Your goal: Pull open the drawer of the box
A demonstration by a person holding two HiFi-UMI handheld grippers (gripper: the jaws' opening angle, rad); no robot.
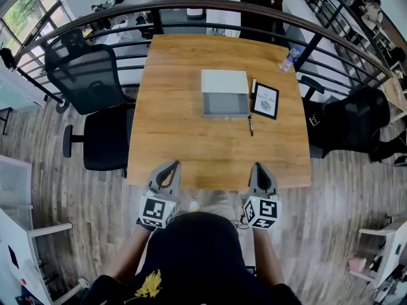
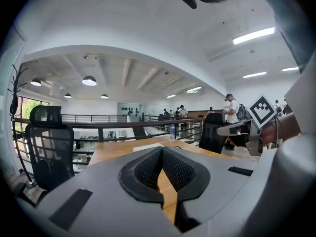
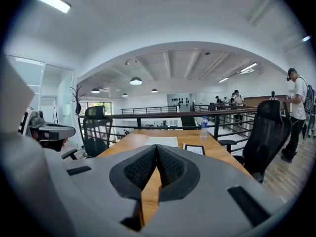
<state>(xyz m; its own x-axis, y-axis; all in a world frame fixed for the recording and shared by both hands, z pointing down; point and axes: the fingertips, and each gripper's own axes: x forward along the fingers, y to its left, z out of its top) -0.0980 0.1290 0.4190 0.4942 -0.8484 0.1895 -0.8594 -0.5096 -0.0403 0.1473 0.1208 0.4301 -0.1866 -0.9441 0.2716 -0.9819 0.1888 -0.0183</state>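
Observation:
The white box (image 1: 224, 81) stands at the middle of the wooden table (image 1: 191, 151), and a grey part (image 1: 226, 104) shows on its near side. I cannot tell whether that is the drawer's front or its inside. Both grippers hover over the table's near edge, well short of the box. My left gripper (image 1: 173, 165) is shut, its fingertips meeting with nothing between them (image 2: 162, 149). My right gripper (image 1: 259, 168) is shut and empty as well (image 3: 156, 147). Past the jaws, the box (image 3: 163, 141) shows as a low white slab (image 2: 148, 146).
A framed picture (image 1: 265, 100) and a pen (image 1: 250, 125) lie right of the box. A water bottle (image 1: 289, 58) stands at the far right corner. Black office chairs (image 1: 89, 75) sit left of the table, another (image 1: 350, 122) right. A curved railing (image 1: 191, 8) runs behind.

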